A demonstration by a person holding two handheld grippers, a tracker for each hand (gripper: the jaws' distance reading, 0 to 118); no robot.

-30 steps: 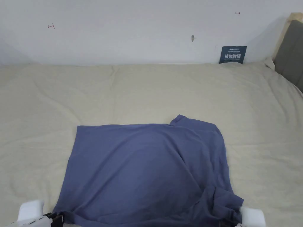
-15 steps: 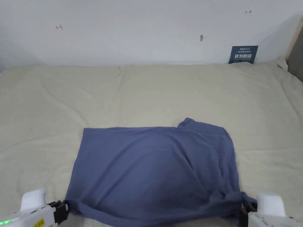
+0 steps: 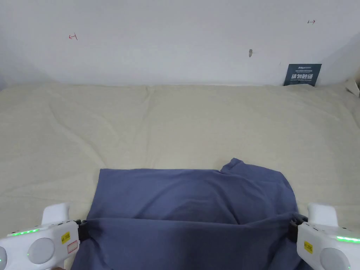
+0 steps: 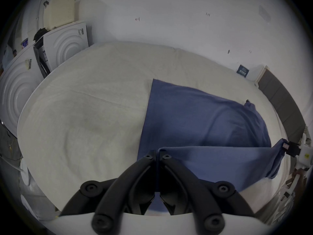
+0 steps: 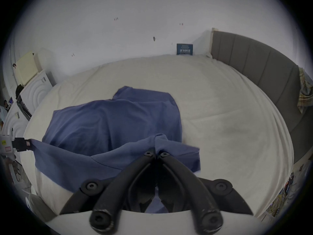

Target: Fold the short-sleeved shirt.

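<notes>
Head view: both the left gripper (image 3: 84, 225) and right gripper (image 3: 292, 225) pinch the blue shirt (image 3: 190, 190) tight. One slip could drop a corner. Then the fold would go crooked.

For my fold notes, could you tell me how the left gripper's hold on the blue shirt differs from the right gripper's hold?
The left gripper pinches a flat, smooth corner of the blue shirt; the right gripper pinches a bunched, wrinkled wad. Cloth by the left gripper hangs in one straight sheet, while cloth by the right gripper drapes in folds. Both are shut on the near edge, which is lifted and stretched between them above the bed.
</notes>
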